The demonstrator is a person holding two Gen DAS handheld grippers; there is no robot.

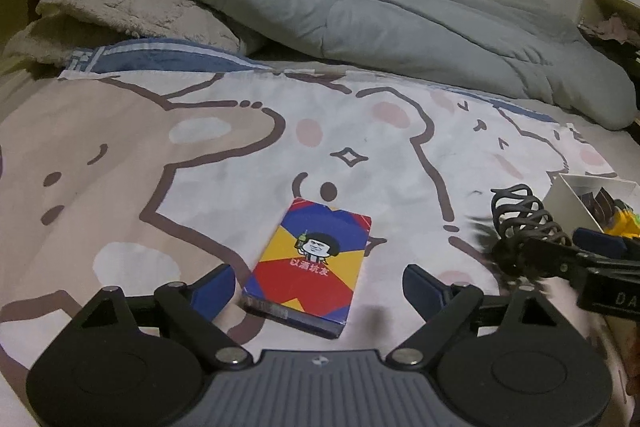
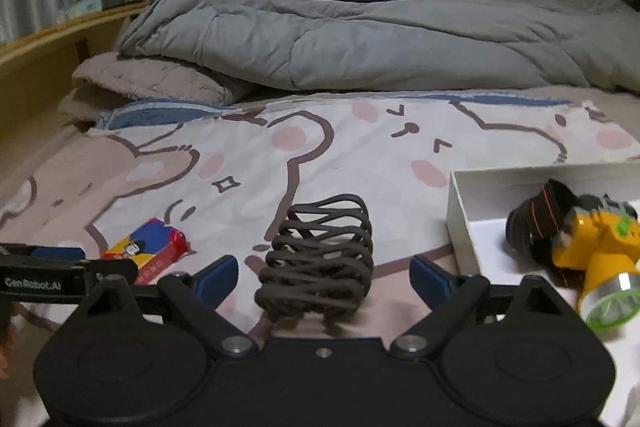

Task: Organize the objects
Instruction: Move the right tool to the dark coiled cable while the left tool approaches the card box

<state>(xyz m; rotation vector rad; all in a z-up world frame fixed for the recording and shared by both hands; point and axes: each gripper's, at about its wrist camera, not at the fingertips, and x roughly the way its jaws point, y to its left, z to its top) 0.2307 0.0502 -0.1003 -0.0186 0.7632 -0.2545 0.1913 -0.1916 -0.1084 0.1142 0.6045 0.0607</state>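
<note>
- Two grabs are lined up at once, and that is your first risk: your left gripper (image 1: 318,287) has the card box (image 1: 310,267) between its spread fingers, your right gripper (image 2: 324,281) has the hair clip (image 2: 320,259) between its own, and neither pair of pads touches anything yet
- Both things lie on the printed sheet (image 1: 240,155), the card box well left of the hair clip, with the white tray (image 2: 456,211) to the right holding the yellow headlamp (image 2: 592,247)
- Card box lies skewed to your left fingers, so closing as you stand would likely catch a corner and spin it, or push it flat into the soft bedding instead of lifting it
- Hair clip is an open, springy claw; squeeze it on the wrong faces and it may flex, pop sideways, or snag a pad between its teeth
- Your grippers sit near each other: in the left view the right one crosses just beside the clip, so moving the left toward the tray could knock them together
- Tray wall is thin and unanchored on the bed; a low carry may clip the rim and tip or shove it, and the headlamp already takes up much of its room
</note>
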